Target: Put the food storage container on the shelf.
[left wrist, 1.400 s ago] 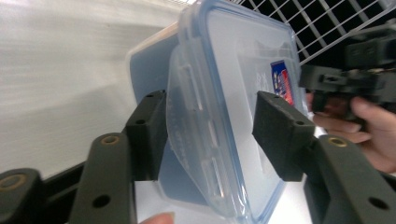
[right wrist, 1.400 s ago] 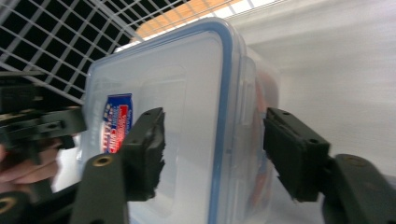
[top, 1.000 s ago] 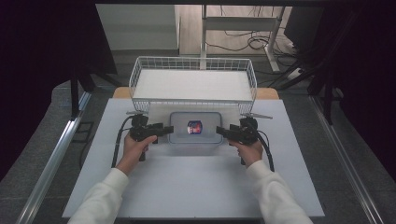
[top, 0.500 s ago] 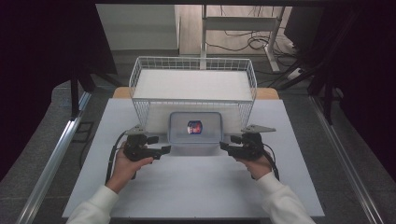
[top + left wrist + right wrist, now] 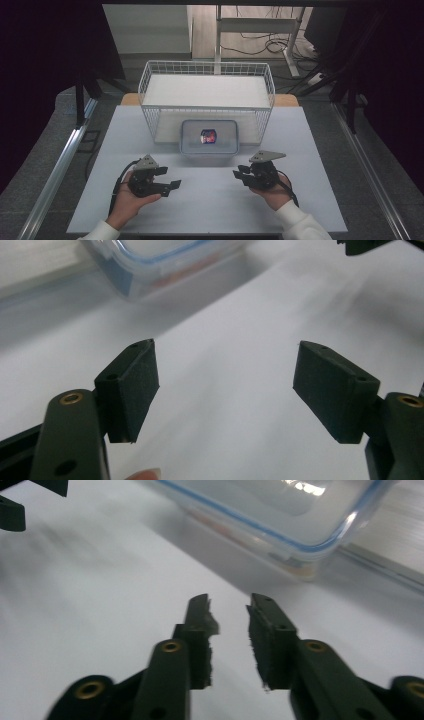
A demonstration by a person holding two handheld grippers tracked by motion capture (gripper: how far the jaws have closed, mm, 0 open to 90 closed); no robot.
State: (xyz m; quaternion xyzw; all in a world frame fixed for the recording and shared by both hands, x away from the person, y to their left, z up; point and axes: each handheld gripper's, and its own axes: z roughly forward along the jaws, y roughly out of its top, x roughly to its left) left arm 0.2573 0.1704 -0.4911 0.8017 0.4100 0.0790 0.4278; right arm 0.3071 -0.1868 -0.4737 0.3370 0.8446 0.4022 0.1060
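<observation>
While a clear lidded container (image 5: 209, 136) with a small dark item inside sits on the white table (image 5: 210, 210), partly under the near edge of a white wire basket (image 5: 207, 92), a person holds two grippers apart from it on the near side. Jaws on the left gripper (image 5: 172, 185) are spread wide over bare table; those on the right gripper (image 5: 240, 172) stand narrowly parted, gripping nothing.

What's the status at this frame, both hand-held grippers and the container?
Left hand-held gripper open, empty. Right hand-held gripper jaws slightly apart, empty. Lidded container on table against wire basket, untouched. Nothing between.
</observation>
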